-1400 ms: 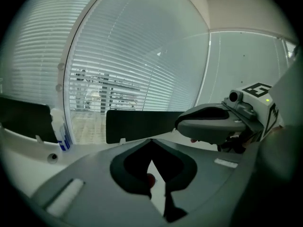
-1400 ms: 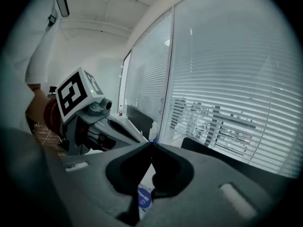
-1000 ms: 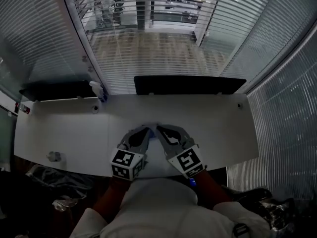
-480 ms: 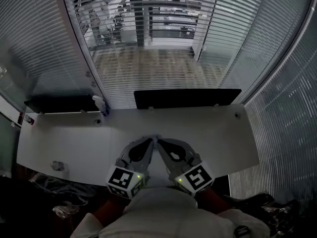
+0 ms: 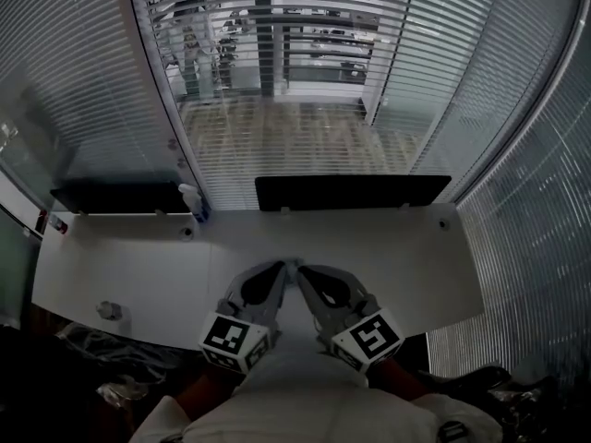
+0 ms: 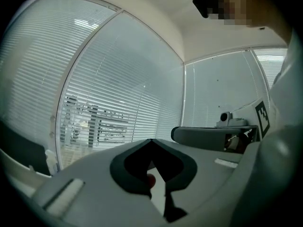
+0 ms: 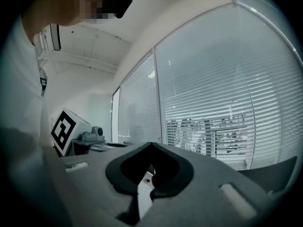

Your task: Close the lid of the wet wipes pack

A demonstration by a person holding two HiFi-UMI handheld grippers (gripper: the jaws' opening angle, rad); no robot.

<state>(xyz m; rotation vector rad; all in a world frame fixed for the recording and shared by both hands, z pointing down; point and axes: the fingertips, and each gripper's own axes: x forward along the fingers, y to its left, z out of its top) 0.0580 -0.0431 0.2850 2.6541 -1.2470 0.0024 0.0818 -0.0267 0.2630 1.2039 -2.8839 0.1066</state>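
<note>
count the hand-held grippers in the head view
2. The left hand-held gripper is low at centre-left over the white desk; the right hand-held gripper is beside it at centre-right, tips almost meeting. None seems hidden.

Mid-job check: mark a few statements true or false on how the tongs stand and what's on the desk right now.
1. The left tongs and right tongs point toward each other over the desk, tips nearly meeting. True.
2. The left tongs are wide open. False: their jaws meet at the tip.
3. The right tongs grip a bottle. False: their jaws are together with nothing between them.
4. A black panel stands along the desk's far edge. True.
</note>
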